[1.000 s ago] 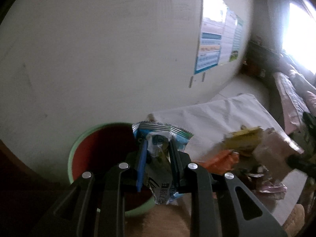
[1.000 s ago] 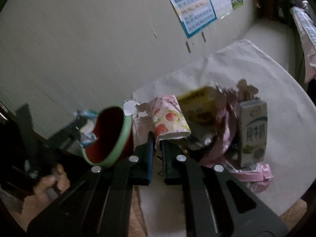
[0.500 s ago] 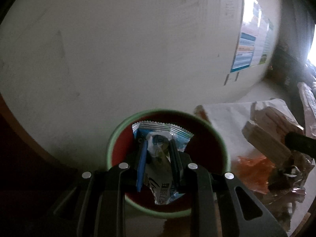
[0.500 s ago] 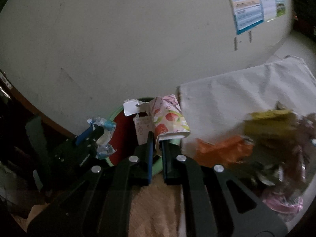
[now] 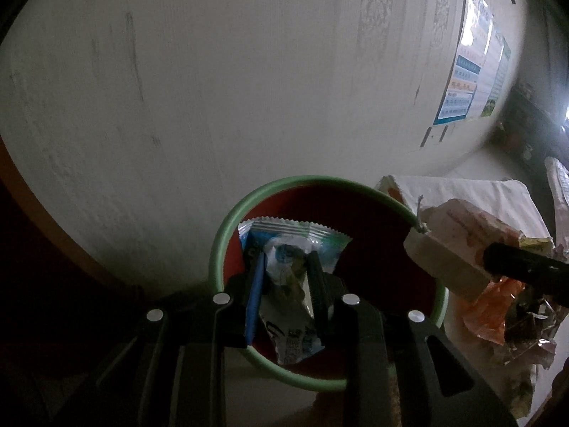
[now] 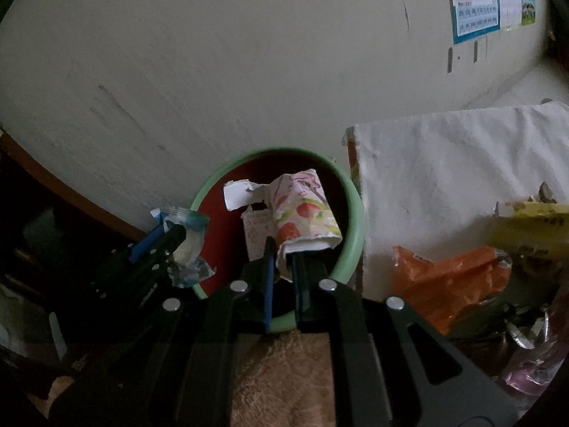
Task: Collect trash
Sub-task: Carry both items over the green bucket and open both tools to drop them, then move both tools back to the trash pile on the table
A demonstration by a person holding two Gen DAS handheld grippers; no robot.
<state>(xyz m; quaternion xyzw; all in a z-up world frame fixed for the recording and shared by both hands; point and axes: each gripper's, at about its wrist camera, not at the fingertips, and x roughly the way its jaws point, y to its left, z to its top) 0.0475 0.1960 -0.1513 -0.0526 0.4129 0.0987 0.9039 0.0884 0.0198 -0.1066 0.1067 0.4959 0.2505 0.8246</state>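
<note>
A bin with a green rim [image 5: 227, 235] and a red inside stands against the wall. My left gripper [image 5: 284, 259] hangs over its mouth with a blue and white snack wrapper [image 5: 288, 274] between its fingers. Its jaws are opening, though the pads still touch the wrapper. In the right wrist view, my right gripper [image 6: 282, 252] is shut on a torn strawberry-print carton [image 6: 306, 213] above the same bin [image 6: 357, 227]. The left gripper [image 6: 177, 235] with its wrapper [image 6: 188, 249] shows at the bin's left rim there. The carton [image 5: 455, 242] also shows at the right of the left wrist view.
A table under a white cloth [image 6: 444, 163] stands right of the bin. On it lie an orange wrapper [image 6: 451, 277], a yellow wrapper [image 6: 533, 227] and more litter. A tan towel [image 6: 284, 373] lies below my right gripper. The wall with a poster [image 6: 490, 0] rises just behind.
Both grippers swung left from the litter pile to the bin, which now sits under them. The left fingers stand a little wider around the wrapper.
</note>
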